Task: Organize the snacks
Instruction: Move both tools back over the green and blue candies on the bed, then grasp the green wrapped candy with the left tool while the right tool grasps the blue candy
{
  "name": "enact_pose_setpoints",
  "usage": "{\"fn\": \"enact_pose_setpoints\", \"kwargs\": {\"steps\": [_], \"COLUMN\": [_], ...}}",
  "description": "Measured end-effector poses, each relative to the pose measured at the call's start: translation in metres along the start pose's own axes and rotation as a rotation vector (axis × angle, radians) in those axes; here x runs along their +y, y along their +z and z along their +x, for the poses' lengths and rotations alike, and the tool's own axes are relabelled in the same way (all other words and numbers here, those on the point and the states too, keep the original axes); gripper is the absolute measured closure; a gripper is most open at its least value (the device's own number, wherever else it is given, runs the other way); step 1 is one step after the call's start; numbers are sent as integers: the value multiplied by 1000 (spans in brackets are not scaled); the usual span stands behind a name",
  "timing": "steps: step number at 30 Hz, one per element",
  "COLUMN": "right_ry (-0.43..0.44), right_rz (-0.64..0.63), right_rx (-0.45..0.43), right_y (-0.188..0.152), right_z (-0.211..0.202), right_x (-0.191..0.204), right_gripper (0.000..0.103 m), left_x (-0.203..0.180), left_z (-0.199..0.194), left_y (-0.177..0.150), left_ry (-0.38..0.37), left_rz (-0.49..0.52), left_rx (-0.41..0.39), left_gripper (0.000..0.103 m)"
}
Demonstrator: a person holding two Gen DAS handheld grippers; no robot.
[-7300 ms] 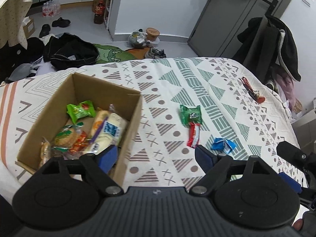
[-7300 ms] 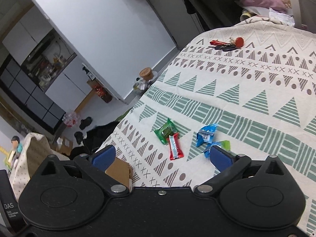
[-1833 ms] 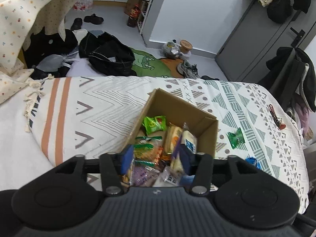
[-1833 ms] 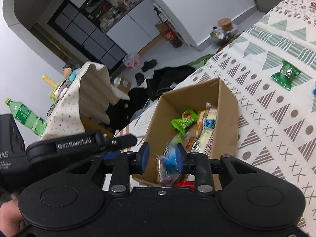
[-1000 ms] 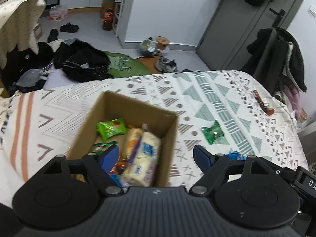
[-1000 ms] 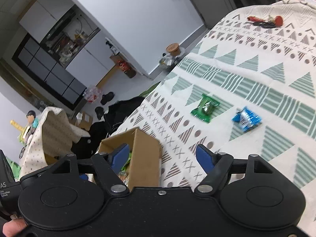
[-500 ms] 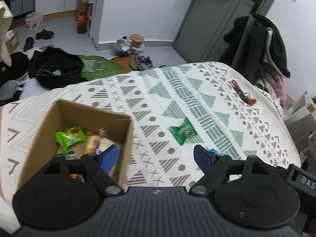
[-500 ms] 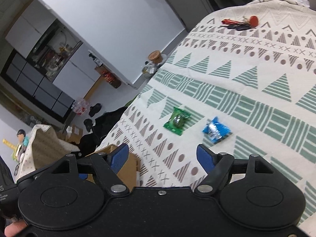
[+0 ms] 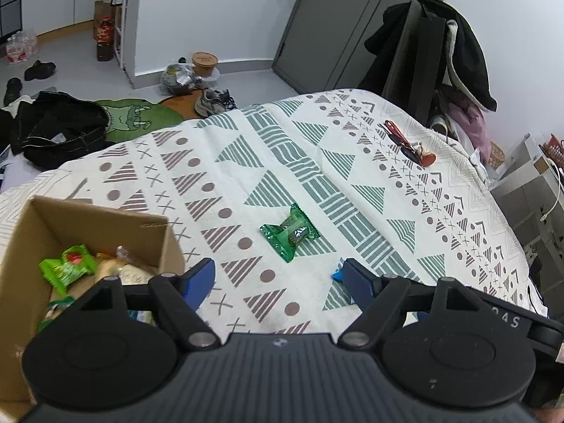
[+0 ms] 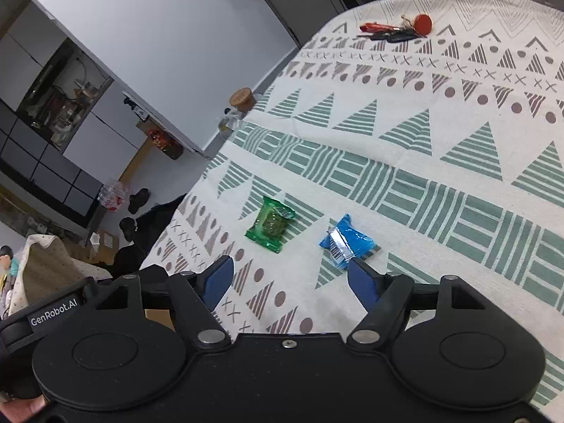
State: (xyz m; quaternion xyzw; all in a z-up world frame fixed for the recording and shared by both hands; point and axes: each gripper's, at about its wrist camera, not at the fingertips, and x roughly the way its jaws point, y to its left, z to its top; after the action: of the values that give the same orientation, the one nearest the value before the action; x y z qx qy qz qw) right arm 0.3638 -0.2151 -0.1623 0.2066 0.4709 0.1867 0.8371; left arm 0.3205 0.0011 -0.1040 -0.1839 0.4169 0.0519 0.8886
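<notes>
1. We judge the green snack packet (image 9: 289, 231) and the blue snack packet (image 10: 346, 241) to be light, crinkly and slippery. Each wants a pinch across its puffed middle, not its thin crimped ends, which would slide out.
2. The green one is glossy, see-through film with a round snack inside; the blue one shows a silver barcode flap.
3. In the right wrist view, both lie flat on the patterned bedspread (image 10: 440, 141), green at 12 o'clock from our right gripper (image 10: 290, 282), blue at 1 o'clock beside the right fingertip.
4. Our right gripper is spread wide and empty; so is our left gripper (image 9: 278, 282).
5. The cardboard box (image 9: 95, 216), already holding snacks, sits at 10 o'clock from the left gripper.
</notes>
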Motion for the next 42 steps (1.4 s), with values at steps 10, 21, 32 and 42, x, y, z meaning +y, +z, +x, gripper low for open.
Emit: {"fn": "enact_pose_setpoints", "kwargs": {"steps": [10,21,32,42], "right_ry": [-26,-75,-91,-110], "right_rz": [-2,54,81,8], "right_rx": [-4,-24,84,122], "right_y": [6,20,17,14], "right_z": [29,63,103,105], "right_x": [-6,-24,-34,-29], "right_gripper": [45,51,52,73], "left_x": [0,-1,-11,-24], "left_z": [48,111,150,173], "left_y": [18,32,38,21], "left_ry": [0,3,4,15], "left_rz": [18,29,59,134], "left_rx": [41,113,136,161], "left_gripper": [34,47,49,52]}}
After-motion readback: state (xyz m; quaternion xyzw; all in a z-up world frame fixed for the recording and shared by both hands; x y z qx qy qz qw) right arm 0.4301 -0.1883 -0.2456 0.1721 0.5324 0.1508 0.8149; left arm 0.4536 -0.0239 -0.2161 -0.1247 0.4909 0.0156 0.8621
